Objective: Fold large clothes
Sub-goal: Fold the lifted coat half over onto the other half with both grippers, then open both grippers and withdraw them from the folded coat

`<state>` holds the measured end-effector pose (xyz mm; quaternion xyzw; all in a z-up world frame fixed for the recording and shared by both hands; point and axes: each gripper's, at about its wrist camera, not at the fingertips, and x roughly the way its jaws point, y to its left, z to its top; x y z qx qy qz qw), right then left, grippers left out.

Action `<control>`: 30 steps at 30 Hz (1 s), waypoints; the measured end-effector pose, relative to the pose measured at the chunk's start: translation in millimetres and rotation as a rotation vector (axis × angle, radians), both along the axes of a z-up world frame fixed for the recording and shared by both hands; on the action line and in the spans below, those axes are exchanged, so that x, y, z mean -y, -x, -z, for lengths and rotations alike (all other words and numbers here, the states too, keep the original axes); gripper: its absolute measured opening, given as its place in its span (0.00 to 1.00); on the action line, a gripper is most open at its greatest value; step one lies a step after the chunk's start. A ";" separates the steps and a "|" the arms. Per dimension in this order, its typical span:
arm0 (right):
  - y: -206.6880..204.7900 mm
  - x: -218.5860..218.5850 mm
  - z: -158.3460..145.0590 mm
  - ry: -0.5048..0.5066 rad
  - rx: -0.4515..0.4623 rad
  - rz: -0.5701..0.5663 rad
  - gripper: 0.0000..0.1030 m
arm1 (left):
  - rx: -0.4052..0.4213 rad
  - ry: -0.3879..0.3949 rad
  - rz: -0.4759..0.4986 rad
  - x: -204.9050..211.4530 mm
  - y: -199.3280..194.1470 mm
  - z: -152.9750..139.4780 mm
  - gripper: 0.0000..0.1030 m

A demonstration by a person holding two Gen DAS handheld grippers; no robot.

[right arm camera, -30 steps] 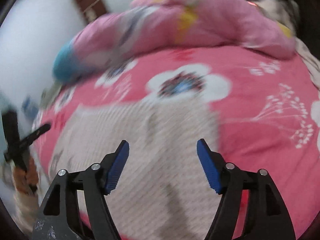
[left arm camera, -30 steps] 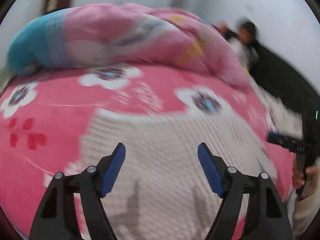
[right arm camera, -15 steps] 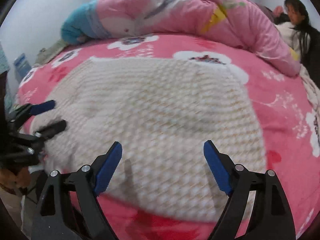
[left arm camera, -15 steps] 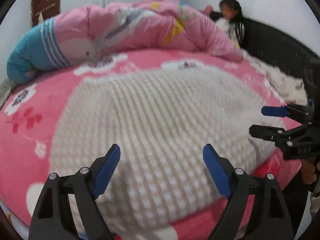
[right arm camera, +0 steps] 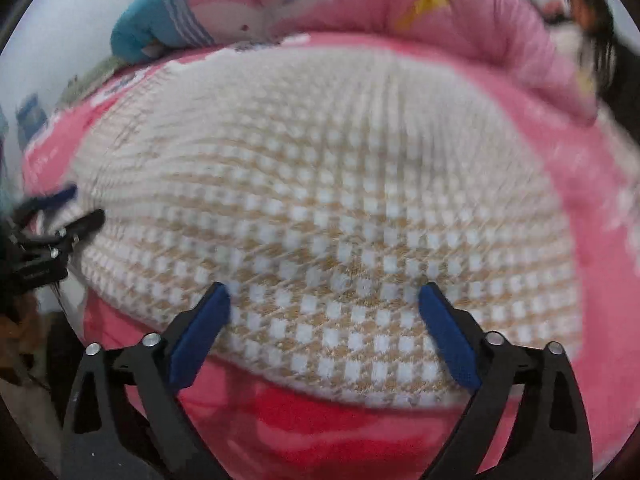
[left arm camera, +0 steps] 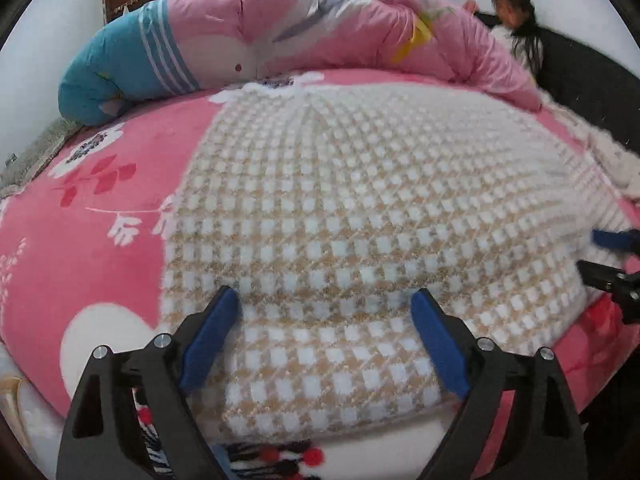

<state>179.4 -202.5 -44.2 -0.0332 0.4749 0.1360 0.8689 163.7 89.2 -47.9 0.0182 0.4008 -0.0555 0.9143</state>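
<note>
A large white-and-tan checked knit garment [left arm camera: 360,216] lies spread flat on the pink flowered bed cover [left arm camera: 100,216]. My left gripper [left arm camera: 324,320] hovers over its near left edge. The jaws are opening and the pads grip nothing. Its blue fingertips [left arm camera: 208,340] frame the hem. In the right wrist view the same garment [right arm camera: 328,184] fills the picture. My right gripper [right arm camera: 324,320] hangs above its near right edge, jaws opening, with only cloth below them. Each gripper shows in the other's view: the right gripper [left arm camera: 612,256] and the left gripper [right arm camera: 52,216].
A rolled pink quilt [left arm camera: 340,28] with a blue striped end [left arm camera: 120,68] lies along the far side. A person [left arm camera: 516,28] sits at the back right by a dark headboard [left arm camera: 592,80]. The bed's front edge [right arm camera: 320,428] is just below the grippers. A striped cloth with red dots [left arm camera: 276,456] shows below.
Both grippers have come down and drawn back to the garment's near edge, and their jaws have widened. The garment now fills most of both views.
</note>
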 end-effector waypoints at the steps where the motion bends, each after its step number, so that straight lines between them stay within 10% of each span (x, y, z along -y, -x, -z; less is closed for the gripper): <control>1: -0.2 3.5 -6.4 -0.010 -0.003 0.004 0.87 | 0.009 -0.009 0.005 1.8 4.7 -9.8 0.85; 5: 21.9 41.0 -34.7 0.009 0.078 0.072 0.87 | 0.077 0.092 -0.023 -23.6 29.0 -28.7 0.87; 11: 17.7 65.0 -10.7 -0.019 -0.003 0.134 0.87 | -0.074 0.326 -0.172 -65.5 14.2 6.2 0.89; 19: 89.0 55.0 -66.2 -0.111 0.107 0.121 0.92 | 0.113 0.276 -0.154 -47.3 82.5 -68.0 0.95; 30: 110.3 15.4 -83.5 -0.030 0.216 0.184 0.92 | 0.158 0.102 -0.141 27.9 99.8 -95.4 0.95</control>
